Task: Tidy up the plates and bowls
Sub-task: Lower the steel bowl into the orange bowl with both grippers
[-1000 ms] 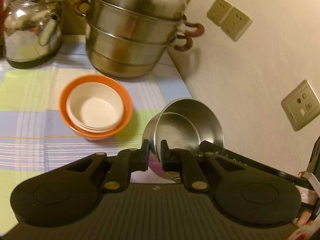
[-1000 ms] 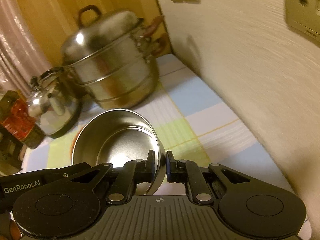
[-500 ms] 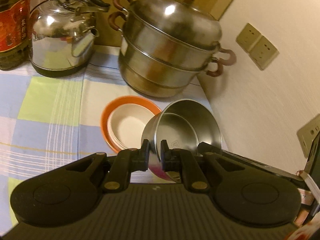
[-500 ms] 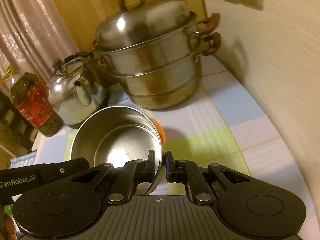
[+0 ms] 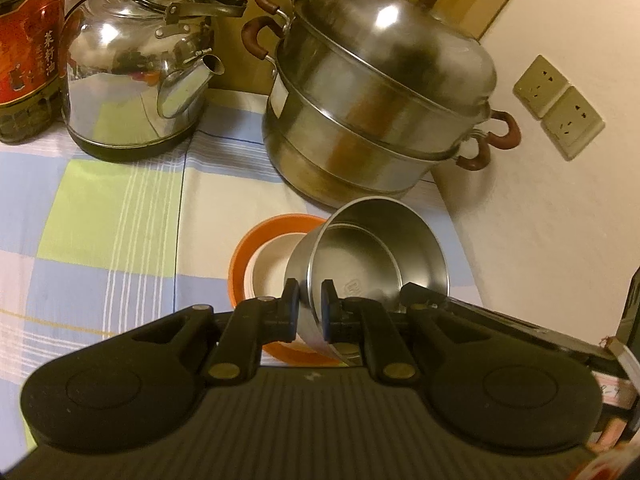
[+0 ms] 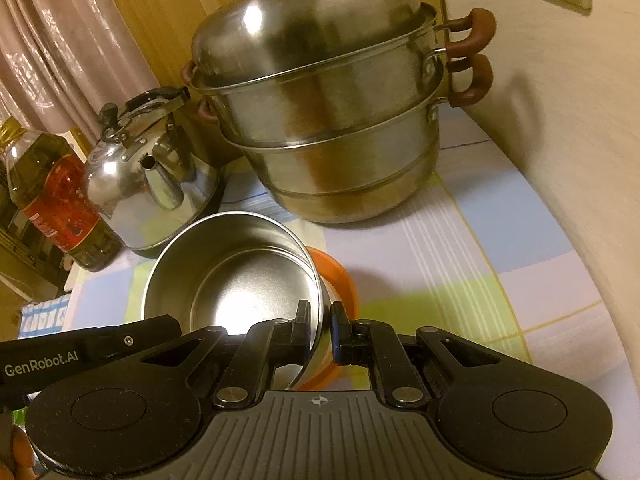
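A steel bowl [image 5: 376,256] is held in the air by both grippers, one on each side of its rim. My left gripper [image 5: 310,304] is shut on its left rim. My right gripper [image 6: 320,326] is shut on its right rim [image 6: 240,276]. The bowl hangs just above an orange bowl [image 5: 256,240] with a cream bowl [image 5: 272,268] nested inside, which stands on the checked cloth. In the right wrist view only an edge of the orange bowl [image 6: 340,276] shows behind the steel bowl.
A big steel steamer pot [image 5: 380,108] stands at the back by the wall. A steel kettle [image 5: 136,72] and an oil bottle [image 5: 28,40] stand at the back left. The white wall with sockets [image 5: 556,104] runs along the right.
Both grippers have carried the steel bowl to the left, from beside the orange bowl to partly over it. The views have pulled back and up, bringing the kettle and bottle into sight.
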